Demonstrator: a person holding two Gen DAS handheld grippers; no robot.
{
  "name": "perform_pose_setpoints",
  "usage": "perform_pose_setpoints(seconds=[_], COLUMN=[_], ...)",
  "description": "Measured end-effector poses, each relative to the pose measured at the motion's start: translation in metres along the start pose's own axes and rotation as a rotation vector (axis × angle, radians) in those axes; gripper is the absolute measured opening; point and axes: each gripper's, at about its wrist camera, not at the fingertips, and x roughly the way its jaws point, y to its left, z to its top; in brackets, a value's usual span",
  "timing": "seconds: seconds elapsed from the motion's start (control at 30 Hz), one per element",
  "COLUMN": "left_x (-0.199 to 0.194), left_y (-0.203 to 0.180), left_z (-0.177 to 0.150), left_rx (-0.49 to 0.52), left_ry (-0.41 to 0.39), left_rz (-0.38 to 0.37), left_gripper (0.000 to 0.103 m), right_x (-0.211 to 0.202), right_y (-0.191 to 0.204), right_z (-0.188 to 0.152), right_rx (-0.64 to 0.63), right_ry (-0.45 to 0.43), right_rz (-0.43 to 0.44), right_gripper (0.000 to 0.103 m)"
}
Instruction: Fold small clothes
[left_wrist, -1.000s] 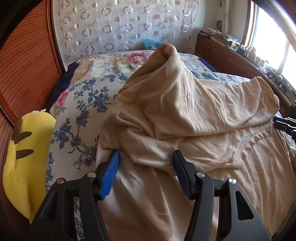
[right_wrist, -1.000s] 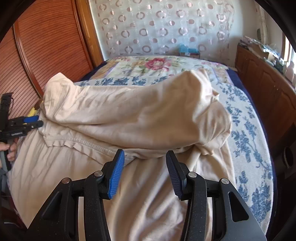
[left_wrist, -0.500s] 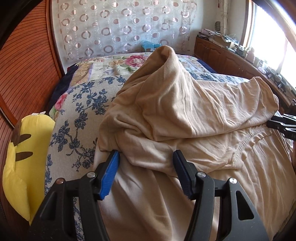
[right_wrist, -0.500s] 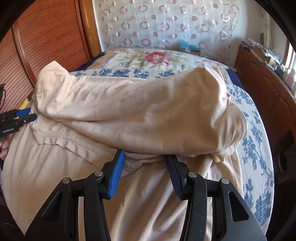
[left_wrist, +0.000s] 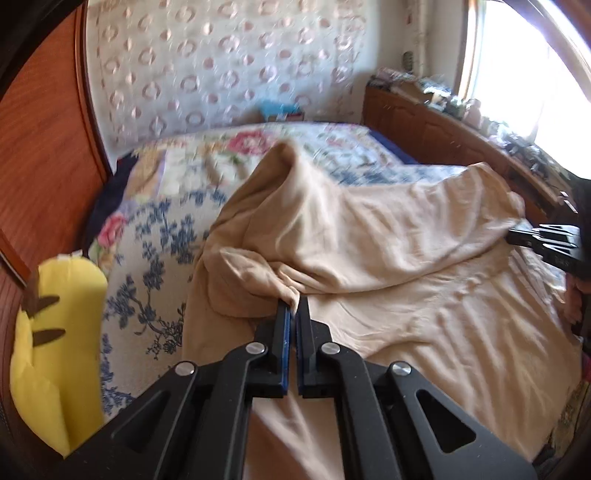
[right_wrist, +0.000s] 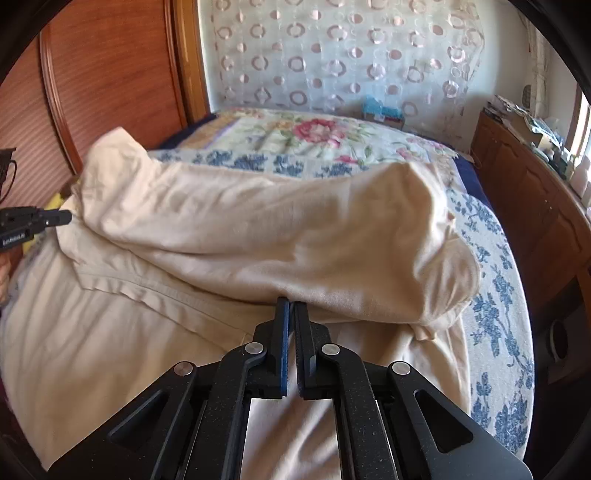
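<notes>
Beige garment (left_wrist: 388, 229) lies rumpled across the bed (right_wrist: 491, 258) – soft, light, floppy stuff, so edges are the place to grab; left gripper (left_wrist: 291, 301) and right gripper (right_wrist: 291, 303) have just closed, fingers pinching its folded edge

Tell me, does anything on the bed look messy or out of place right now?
Only the beige garment: its far part is bunched back over itself in a rumpled heap, not flat. Both grippers, left and right, have just closed on its folds.
</notes>
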Motion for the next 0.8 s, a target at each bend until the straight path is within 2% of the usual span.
perform_pose_setpoints(seconds=[0.3,0.43,0.6,0.8], left_x=[-0.075,-0.108,-0.127,-0.144], left_y=[-0.01,-0.007,-0.008,-0.015], left_z=[-0.003,-0.028,-0.07,-0.105], left_rx=[0.007,0.005,-0.018,-0.057], left_ry=[-0.147,-0.187,-0.169,-0.165], left_rz=[-0.039,-0.032,-0.051,-0.063], left_gripper=[0.0,0.0,0.0,0.0], right_x=[-0.065,-0.099,-0.134,-0.165], right_y=[-0.009,-0.011,-0.005,0.007], right_z=[0.0,-0.016,-0.046,-0.086], right_rx=[0.041,0.053,0.037,0.034], right_ry=[-0.13,-0.166,-0.185,-0.191], right_rz=[0.092,0.128,0.149,0.176], right_gripper=[0.0,0.0,0.0,0.0])
